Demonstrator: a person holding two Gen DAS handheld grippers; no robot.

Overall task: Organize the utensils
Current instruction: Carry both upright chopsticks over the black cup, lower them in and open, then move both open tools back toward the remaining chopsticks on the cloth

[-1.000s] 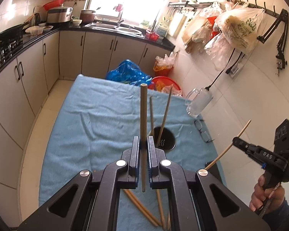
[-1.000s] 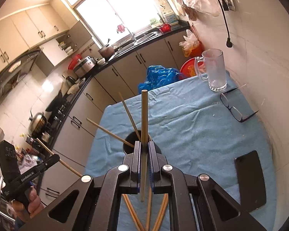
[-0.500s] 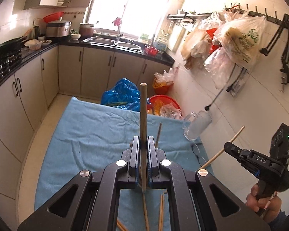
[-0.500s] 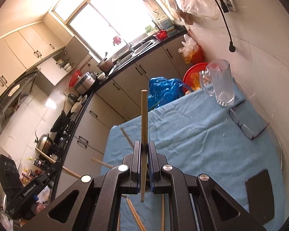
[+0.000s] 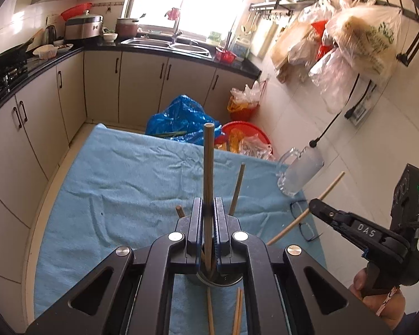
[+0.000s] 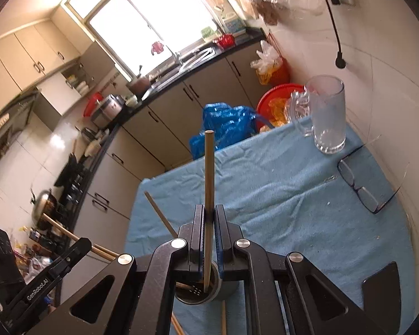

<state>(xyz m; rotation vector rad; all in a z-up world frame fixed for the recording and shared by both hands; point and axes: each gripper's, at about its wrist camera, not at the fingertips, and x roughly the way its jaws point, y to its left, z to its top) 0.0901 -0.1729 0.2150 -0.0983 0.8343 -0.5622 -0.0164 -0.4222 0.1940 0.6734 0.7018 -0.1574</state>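
Note:
My left gripper (image 5: 208,212) is shut on a wooden chopstick (image 5: 208,167) held upright, its lower end over the dark round holder (image 5: 218,279) below the jaws. Two chopsticks (image 5: 237,187) stand in that holder. My right gripper (image 6: 208,215) is shut on another upright chopstick (image 6: 209,173), its tip at the holder's mouth (image 6: 195,293). The right gripper also shows in the left wrist view (image 5: 315,205) with its chopstick (image 5: 318,198). The left gripper shows in the right wrist view (image 6: 83,244). Loose chopsticks (image 5: 237,310) lie on the blue cloth.
The table has a blue towel (image 5: 125,184) on it. A glass mug (image 6: 325,117) and eyeglasses (image 6: 360,187) sit at its right, a black phone (image 6: 382,282) near the front right. A blue bag (image 5: 181,120) and red basin (image 5: 245,136) lie beyond the far edge. A wall is close on the right.
Both grippers have moved over the holder and tilted up, so the holder slid from ahead of the jaws to under them. Each still grips its chopstick.

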